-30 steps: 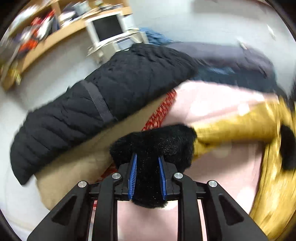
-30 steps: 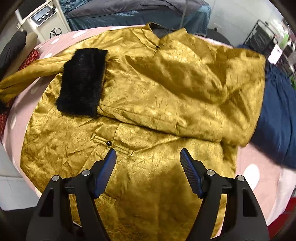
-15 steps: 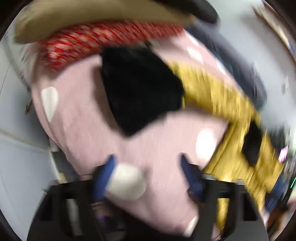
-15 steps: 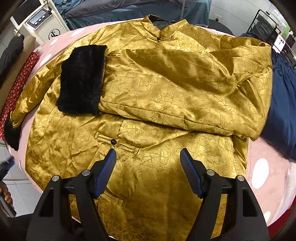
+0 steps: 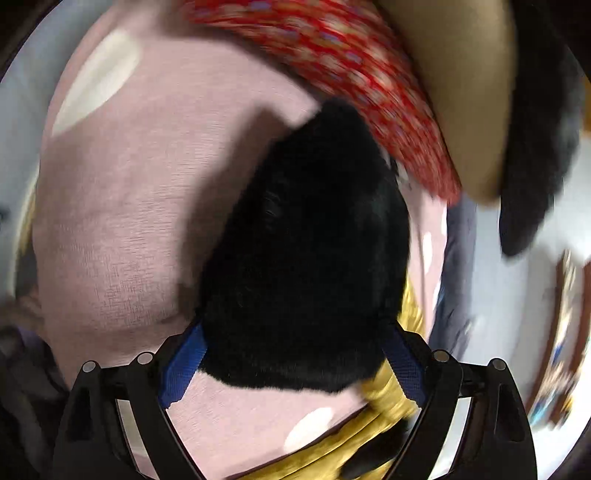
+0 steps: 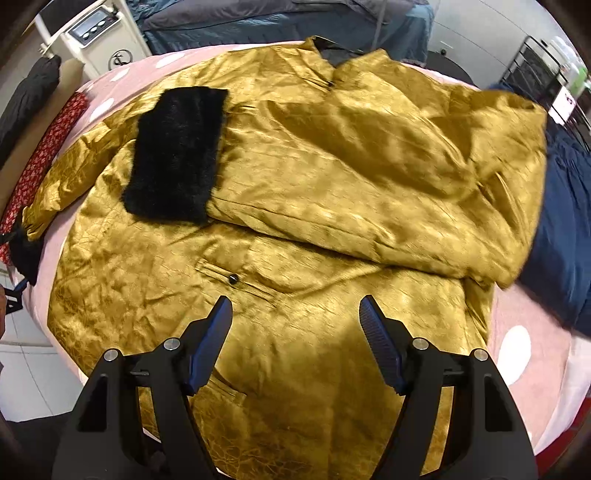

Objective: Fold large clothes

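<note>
A gold satin jacket [image 6: 332, 206] lies spread on a pink spotted cover [image 6: 513, 347]. One sleeve is folded across its chest, its black fur cuff [image 6: 177, 155] lying on the body. The other sleeve [image 6: 66, 177] stretches left to a second black fur cuff [image 5: 306, 258]. My left gripper [image 5: 291, 354] is open, its blue pads either side of that cuff, close over the cover. My right gripper [image 6: 295, 332] is open and empty above the jacket's lower front, near a buttoned pocket [image 6: 232, 278].
A red patterned cloth [image 6: 44, 155], a tan cushion [image 5: 469, 92] and a black padded garment [image 6: 29, 96] lie along the left edge. Dark blue clothing [image 6: 565, 229] lies at the right. A white machine [image 6: 96, 33] and grey bedding [image 6: 258, 18] stand behind.
My left gripper let go of the black fur cuff, swung around, and now sits open around it on the cover. The outstretched sleeve dropped flat. The right gripper stayed open, hardly moving.
</note>
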